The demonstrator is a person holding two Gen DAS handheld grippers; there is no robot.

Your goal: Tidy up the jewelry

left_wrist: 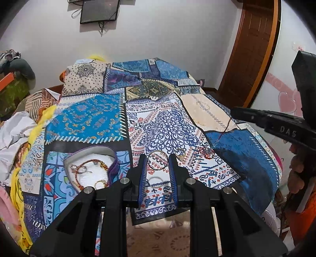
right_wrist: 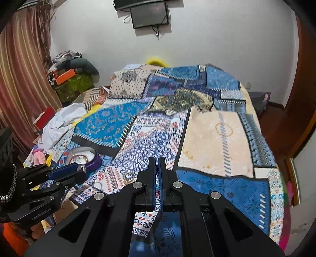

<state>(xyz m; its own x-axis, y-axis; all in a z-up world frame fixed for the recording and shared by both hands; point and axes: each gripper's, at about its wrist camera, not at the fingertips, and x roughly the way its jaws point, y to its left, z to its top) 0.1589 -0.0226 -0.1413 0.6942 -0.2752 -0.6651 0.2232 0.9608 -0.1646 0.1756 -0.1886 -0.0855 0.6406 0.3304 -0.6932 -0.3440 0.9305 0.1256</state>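
My left gripper [left_wrist: 157, 162] is shut on a thin silver ring bangle [left_wrist: 157, 151], held upright above the patterned cloth. My right gripper [right_wrist: 157, 165] is shut on a dark red beaded string [left_wrist: 225, 129], which hangs down to a red beaded coil [left_wrist: 207, 154] on the cloth; the right gripper also shows in the left wrist view [left_wrist: 234, 112]. A purple-rimmed white jewelry tray [left_wrist: 69, 161] sits to the left, holding a red beaded bracelet [left_wrist: 86, 164] and rings. A gold ring [left_wrist: 180, 153] lies on the cloth beside the bangle.
A patchwork blue cloth [left_wrist: 92, 118] covers the bed. White crumpled paper [left_wrist: 11, 128] and clutter lie at the left. A wooden door [left_wrist: 254, 43] stands at the right. A black screen [left_wrist: 99, 10] hangs on the wall.
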